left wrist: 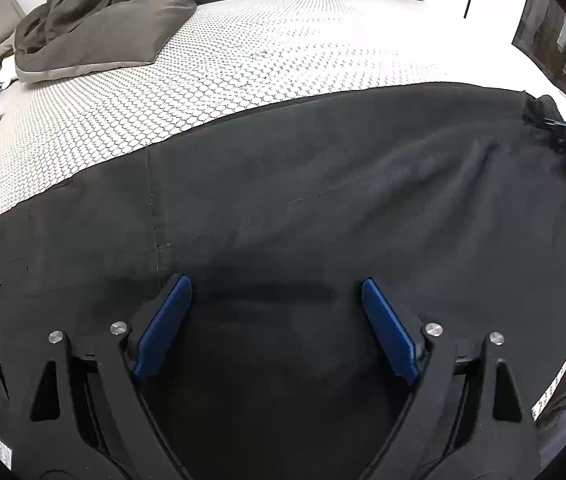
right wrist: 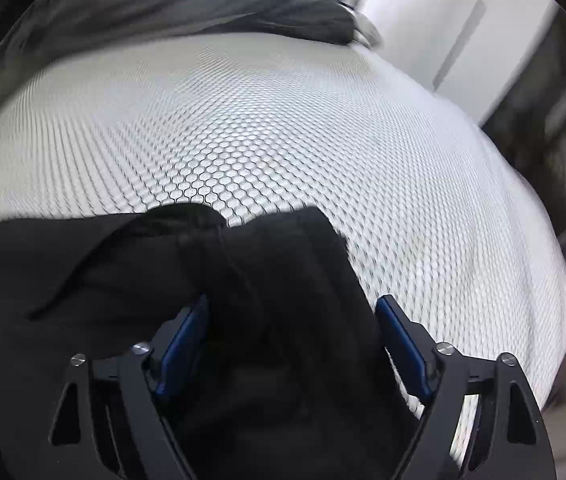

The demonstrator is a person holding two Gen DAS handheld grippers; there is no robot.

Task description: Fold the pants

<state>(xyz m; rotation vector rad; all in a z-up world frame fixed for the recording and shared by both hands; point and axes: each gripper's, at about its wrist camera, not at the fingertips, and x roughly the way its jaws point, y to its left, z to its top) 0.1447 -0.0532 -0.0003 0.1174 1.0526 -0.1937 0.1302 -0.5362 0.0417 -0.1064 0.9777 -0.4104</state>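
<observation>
A: Where are the pants (left wrist: 323,184) rel. to the claws?

B: Spread flat on the honeycomb-print bed cover (left wrist: 243,52), running across under & ahead of the left gripper (left wrist: 277,292). Its jaws are spread wide w/ nothing pinched; cloth lies below the gap. The right gripper (right wrist: 293,312) sits at one end of the garment, where the cloth bunches into a lump.

A: Is the right one holding?

B: Not that I can see. Jaws stand apart, bunched cloth between them, one blue pad (right wrist: 403,344) clear of the fabric. The other pad is half buried in folds, so contact there is unclear. View's blurred too.

A: How will it handle?

B: Prob. soft, limp, fairly light, matte knit so not slippery. It'll sag & drag, won't hold shape. A grey duvet (left wrist: 123,12) lies well beyond the left claw, out of the way.

A: Where to grab?

B: I'd say at the edges/corners: right on that bunched end, left on the near edge by the seam (left wrist: 155,208), pinching all layers together.
</observation>
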